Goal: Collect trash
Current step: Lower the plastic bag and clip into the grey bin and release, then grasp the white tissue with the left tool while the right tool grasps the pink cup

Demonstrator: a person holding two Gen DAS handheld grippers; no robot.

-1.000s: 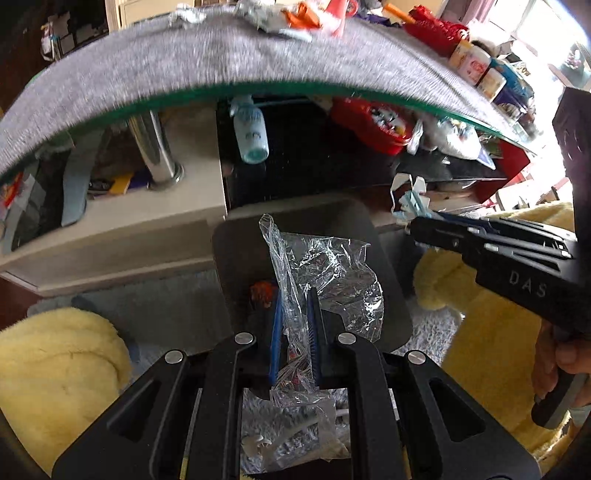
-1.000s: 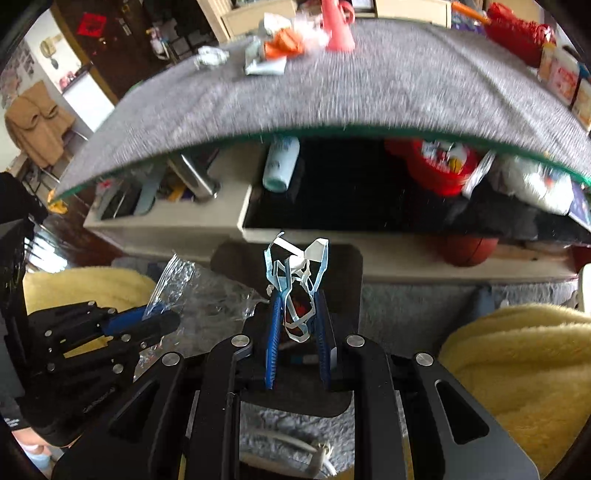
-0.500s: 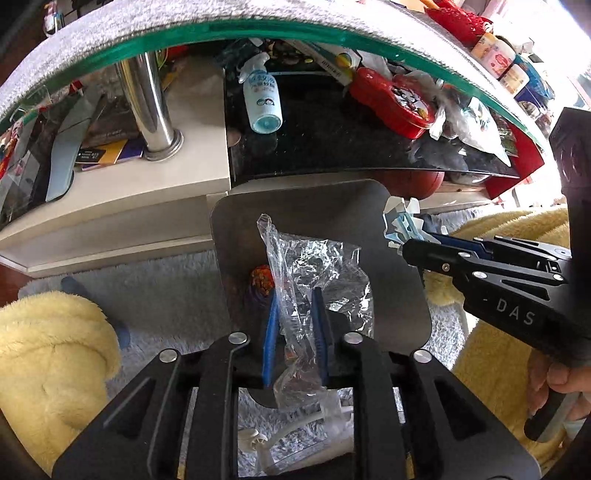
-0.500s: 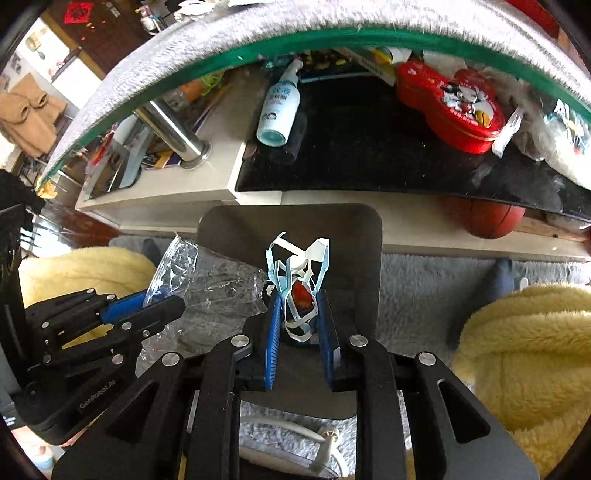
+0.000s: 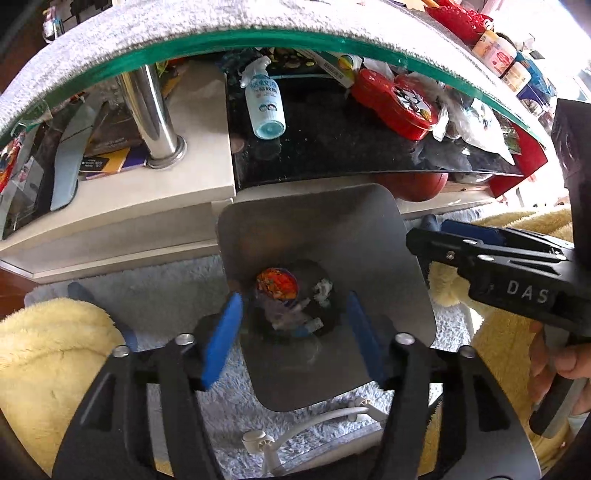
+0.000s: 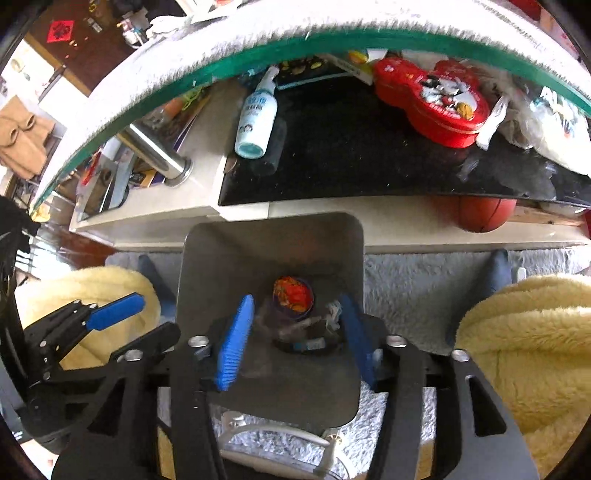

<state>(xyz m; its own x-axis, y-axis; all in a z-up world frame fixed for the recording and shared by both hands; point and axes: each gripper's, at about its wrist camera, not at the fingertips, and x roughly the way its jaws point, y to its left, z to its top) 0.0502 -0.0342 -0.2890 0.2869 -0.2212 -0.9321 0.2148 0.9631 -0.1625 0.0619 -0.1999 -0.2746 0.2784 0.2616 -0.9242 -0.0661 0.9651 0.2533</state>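
A grey metal bin (image 5: 321, 229) stands on the rug below both grippers, also seen in the right wrist view (image 6: 273, 240). At its bottom lie an orange-red wrapper (image 5: 277, 285) (image 6: 293, 291) and crumpled clear plastic with blue-white scraps (image 5: 295, 317). My left gripper (image 5: 293, 328) hangs over the bin mouth, its jaws opening, with nothing between the blue pads (image 5: 221, 343). My right gripper (image 6: 295, 332) is beside it over the same bin, its jaws opening too and nothing held. Each shows in the other's view: the right gripper (image 5: 424, 230) and the left gripper (image 6: 157, 315).
A glass tabletop with a green edge and grey cloth (image 5: 184, 33) overhangs a low shelf holding a spray bottle (image 5: 264, 107) and a red tin (image 5: 397, 99). A basketball (image 6: 484, 216) sits underneath. Yellow fluffy cushions (image 6: 524, 343) flank the bin. A white cable (image 5: 314, 421) lies on the rug.
Both grippers have opened. The clear plastic wrapper left the left gripper and the blue-white scrap left the right one; both now lie in the bin.
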